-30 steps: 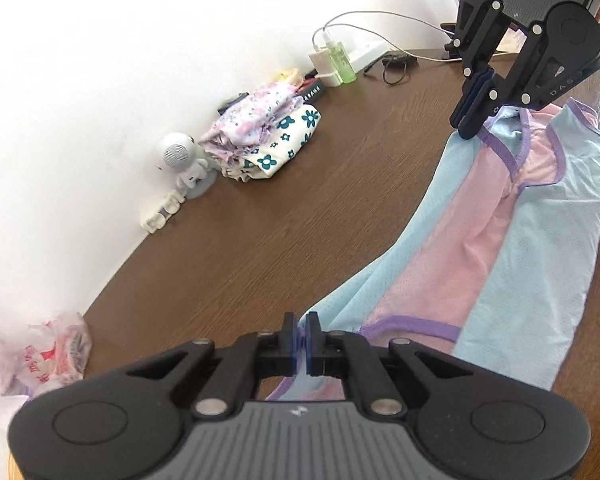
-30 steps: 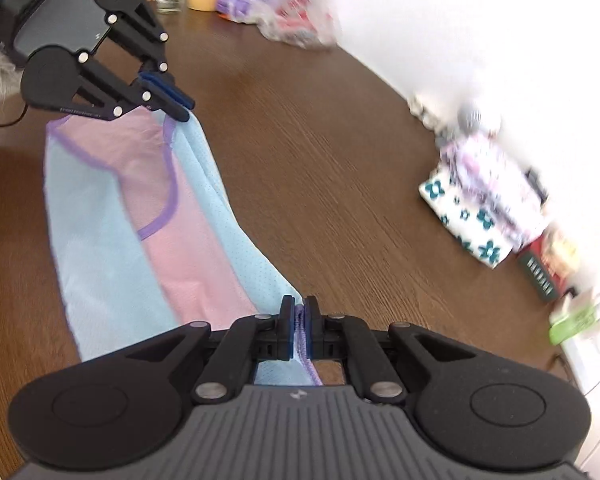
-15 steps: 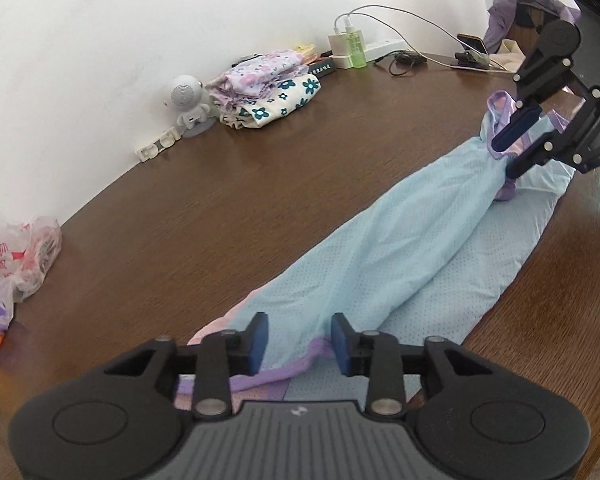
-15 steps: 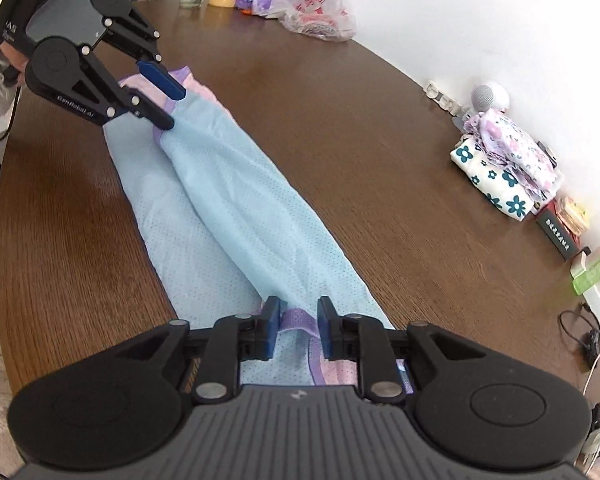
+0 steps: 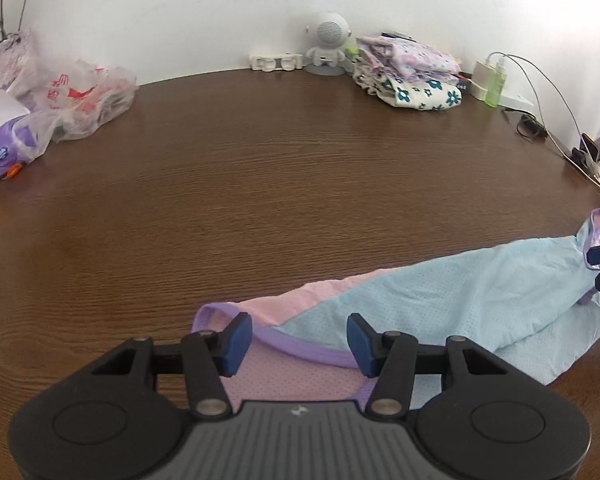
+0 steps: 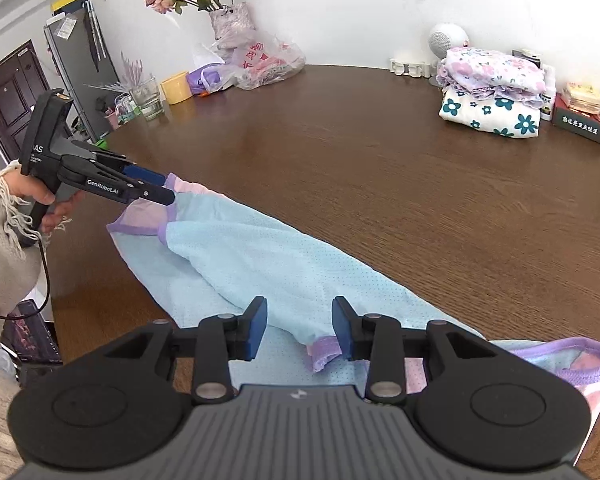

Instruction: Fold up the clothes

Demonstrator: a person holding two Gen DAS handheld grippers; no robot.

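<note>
Two claws hang over a wide brown surface (image 5: 300,184), and between them a blue, pink and purple garment (image 6: 284,272) lies stretched out flat in a long narrow strip, one blue side lapped over the pink middle. From where I stand, the lengthwise fold looks laid down and let go, so the step in hand seems to be the pause between folds; the next move would likely call for gripping one end of the strip and bringing it toward the other, though which end comes first I cannot say. Against the far wall sits a stack of folded flowered clothes (image 6: 492,96). The left claw (image 5: 300,338) is spread wide just above the purple-edged end, holding nothing; the right claw (image 6: 299,328) is equally wide over the opposite end, also empty. A second ago both were pinched tight on the cloth and lifting it; half a second ago they had parted only slightly, and now they gape fully with the garment settled.
</note>
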